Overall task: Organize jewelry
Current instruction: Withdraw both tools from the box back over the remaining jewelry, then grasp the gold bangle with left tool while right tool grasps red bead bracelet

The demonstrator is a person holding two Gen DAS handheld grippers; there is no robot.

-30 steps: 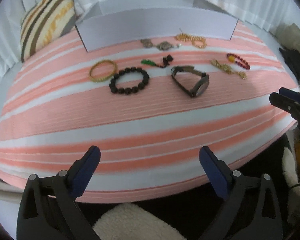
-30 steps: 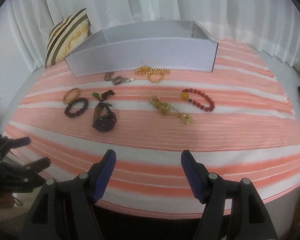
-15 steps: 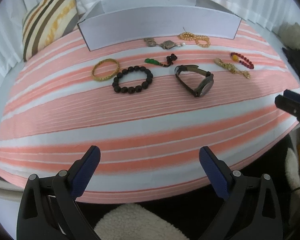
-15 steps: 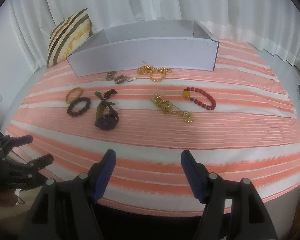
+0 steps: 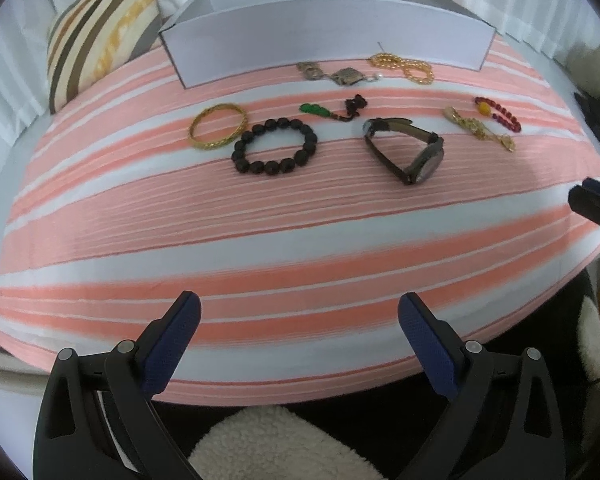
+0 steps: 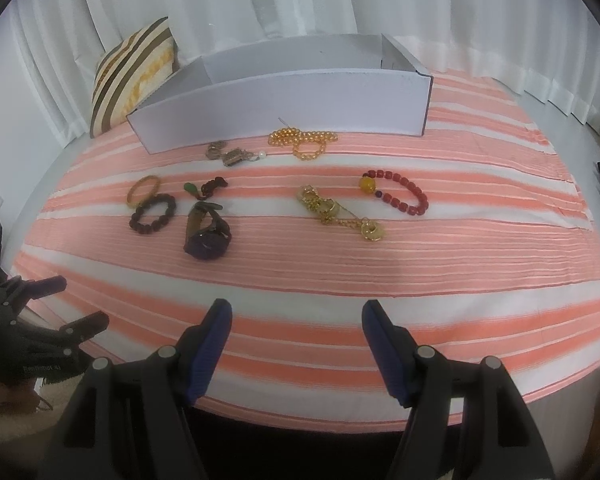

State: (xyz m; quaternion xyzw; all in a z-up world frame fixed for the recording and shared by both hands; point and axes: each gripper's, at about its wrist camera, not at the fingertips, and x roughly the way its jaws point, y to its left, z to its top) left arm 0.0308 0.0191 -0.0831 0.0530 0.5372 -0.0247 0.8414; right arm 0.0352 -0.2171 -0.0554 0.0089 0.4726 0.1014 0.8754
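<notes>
Your right gripper (image 6: 296, 316) hangs over the near edge of the striped bed (image 6: 460, 256), fingers spread, nothing between them. Far side: white box (image 6: 284, 100). In front of it: amber bead strand (image 6: 304, 140), red bracelet (image 6: 400, 196), gold chain (image 6: 336, 212), watch (image 6: 208, 232), dark bead bracelet (image 6: 152, 212). Far left: striped pillow (image 6: 132, 72).

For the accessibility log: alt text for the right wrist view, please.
The open right gripper hovers over a pink-and-white striped cloth strewn with jewelry: a gold chain, a red bead bracelet, a watch and more. A white box stands behind; the open left gripper shows at lower left.
</notes>
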